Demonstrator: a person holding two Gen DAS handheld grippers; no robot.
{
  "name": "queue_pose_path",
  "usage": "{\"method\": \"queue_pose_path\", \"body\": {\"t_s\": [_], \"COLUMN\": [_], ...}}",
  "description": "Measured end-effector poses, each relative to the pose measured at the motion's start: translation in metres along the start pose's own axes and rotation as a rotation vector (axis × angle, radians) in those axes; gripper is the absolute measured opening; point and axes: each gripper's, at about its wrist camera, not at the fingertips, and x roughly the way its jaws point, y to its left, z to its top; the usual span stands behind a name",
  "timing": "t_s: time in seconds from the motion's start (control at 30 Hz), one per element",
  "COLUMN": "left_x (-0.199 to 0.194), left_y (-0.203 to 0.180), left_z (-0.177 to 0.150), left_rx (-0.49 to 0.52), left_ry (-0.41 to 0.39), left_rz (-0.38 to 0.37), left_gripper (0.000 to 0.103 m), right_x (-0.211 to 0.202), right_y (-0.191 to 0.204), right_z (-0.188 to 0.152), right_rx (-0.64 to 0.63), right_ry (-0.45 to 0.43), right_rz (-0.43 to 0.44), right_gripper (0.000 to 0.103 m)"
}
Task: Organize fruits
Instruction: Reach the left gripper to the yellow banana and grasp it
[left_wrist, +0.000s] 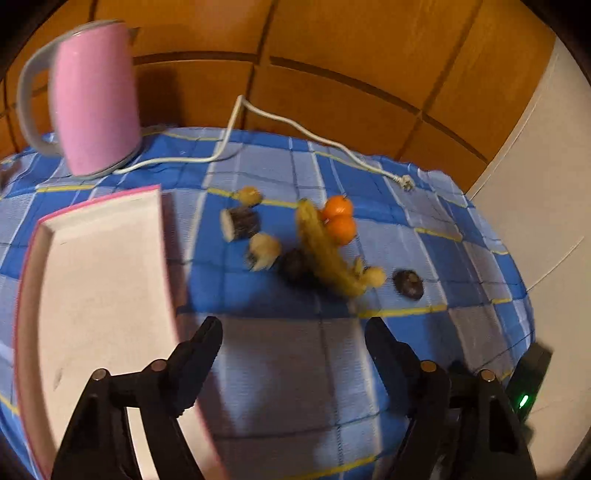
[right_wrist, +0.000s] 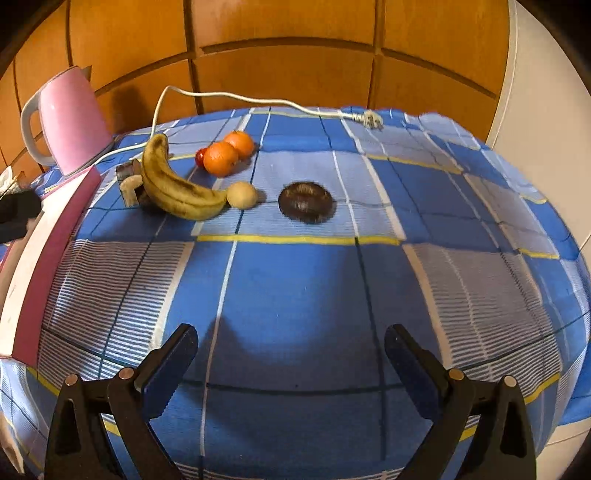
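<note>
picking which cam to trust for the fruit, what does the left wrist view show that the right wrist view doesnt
Only the left wrist view shows the tray's white inside, the left tongs and a green-lit device at right.

Only the right wrist view shows the right tongs, a small red fruit behind the oranges, and the fruit sharply; the left view is blurred.

Both show the banana, two oranges, the dark ring-shaped piece, the pink kettle, its white cord and the checked cloth.

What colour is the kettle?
Pink, with a pale grey handle; the kettle shows sharpest in the right wrist view.
</note>
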Motion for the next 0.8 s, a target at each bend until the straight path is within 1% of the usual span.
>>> {"method": "queue_pose_path", "body": {"t_s": [0.07, 0.13, 0.27, 0.4, 0.47, 0.5, 0.6, 0.63, 0.67, 0.7, 0.73, 0.8], "left_x": [0.009, 0.019, 0.044, 0.067, 0.082, 0.090, 0.105, 0.107, 0.110, 0.112, 0.112, 0.109], "left_y": [-0.012, -0.019, -0.026, -0.035, -0.035, -0.034, -0.032, -0.032, -0.033, -0.034, -0.034, -0.031], "left_z": [0.013, 0.024, 0.045, 0.061, 0.067, 0.070, 0.071, 0.071, 0.070, 0.069, 0.069, 0.069], "left_rx": [0.037, 0.058, 0.067, 0.140, 0.159, 0.165, 0.183, 0.184, 0.185, 0.189, 0.193, 0.176], "left_ry": [-0.002, -0.006, -0.007, -0.026, -0.002, 0.006, 0.033, 0.035, 0.042, 0.052, 0.045, 0.033], "left_rz": [0.015, 0.005, 0.015, 0.046, 0.049, 0.063, 0.069, 0.072, 0.060, 0.063, 0.085, 0.053], "left_gripper": [0.078, 0.078, 0.078, 0.078, 0.078, 0.078, 0.078, 0.071, 0.052, 0.047, 0.036, 0.032], "right_x": [0.004, 0.005, 0.006, 0.005, 0.005, 0.005, 0.005, 0.005, 0.005, 0.005, 0.005, 0.005], "right_y": [-0.002, 0.000, -0.001, -0.002, -0.001, -0.002, -0.001, -0.001, -0.002, -0.002, -0.002, -0.002], "right_z": [-0.002, -0.004, -0.006, -0.008, -0.008, -0.009, -0.009, -0.009, -0.009, -0.010, -0.010, -0.011], "right_rx": [0.020, 0.001, -0.001, -0.006, -0.011, -0.012, -0.017, -0.018, -0.018, -0.018, -0.018, -0.018], "right_ry": [0.014, 0.000, -0.013, -0.025, -0.029, -0.030, -0.035, -0.036, -0.037, -0.039, -0.041, -0.046], "right_rz": [0.016, 0.007, 0.018, 0.027, 0.029, 0.030, 0.033, 0.034, 0.035, 0.036, 0.036, 0.036], "right_gripper": [0.103, 0.103, 0.103, 0.103, 0.103, 0.103, 0.103, 0.103, 0.103, 0.103, 0.103, 0.103]}}
